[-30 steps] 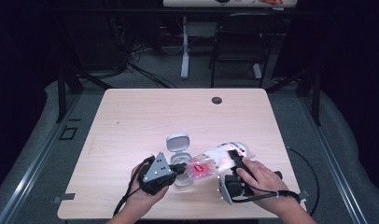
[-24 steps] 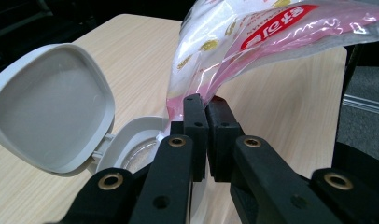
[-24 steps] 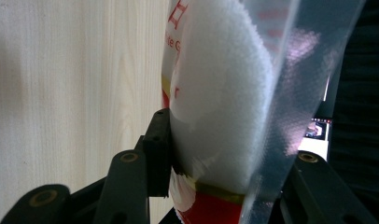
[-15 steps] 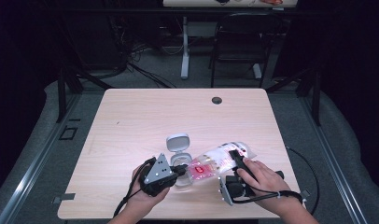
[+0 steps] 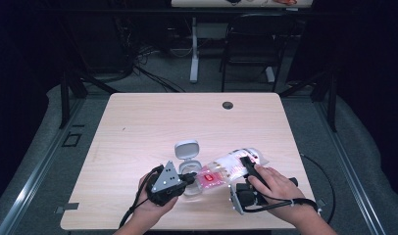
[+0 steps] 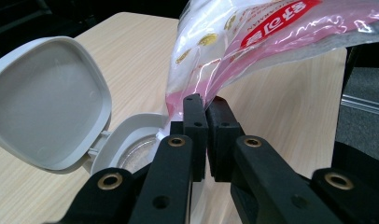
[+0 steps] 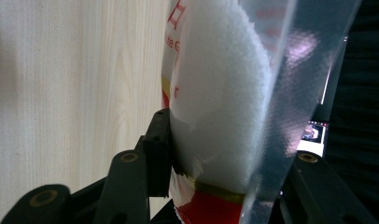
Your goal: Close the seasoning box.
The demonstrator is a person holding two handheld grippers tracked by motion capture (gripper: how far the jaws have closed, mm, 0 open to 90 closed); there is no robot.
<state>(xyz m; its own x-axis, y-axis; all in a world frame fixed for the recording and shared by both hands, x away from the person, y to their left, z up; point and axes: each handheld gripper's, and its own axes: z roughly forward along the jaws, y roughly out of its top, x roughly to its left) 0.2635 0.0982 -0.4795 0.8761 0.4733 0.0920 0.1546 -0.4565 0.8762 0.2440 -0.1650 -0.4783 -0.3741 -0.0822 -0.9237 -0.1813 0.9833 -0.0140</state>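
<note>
Two grippers share one clear plastic bag [image 5: 231, 169] of white powder, held over the near edge of the wooden table [image 5: 153, 122] with its mouth end tipped down toward a small grey container [image 5: 189, 171]. The left gripper [image 5: 191, 177], in the person's left hand [image 5: 155, 208], sits just to the left of the container's body in the high view, and its jaws are clenched on the bag's lower edge: in the left gripper view [image 6: 205, 112] the two black pads meet with only the thin pink-tinted film pinched between them, right above the container's opening [image 6: 136, 149]. The container's hinged lid [image 6: 47, 102] stands flipped open on the far side of the container, its pale inner face turned up. The right gripper [image 5: 248, 169], under the person's right hand [image 5: 278, 188], lies to the right of the container and grasps the fuller part of the bag; in the right gripper view [image 7: 215, 154] its jaws stand wide with the mound of powder bulging between them and the left pad pressed into the film. Red printing runs along the bag's side nearest the container. A dark round grommet [image 5: 228, 105] sits in the tabletop well beyond the container, near the far edge.
</note>
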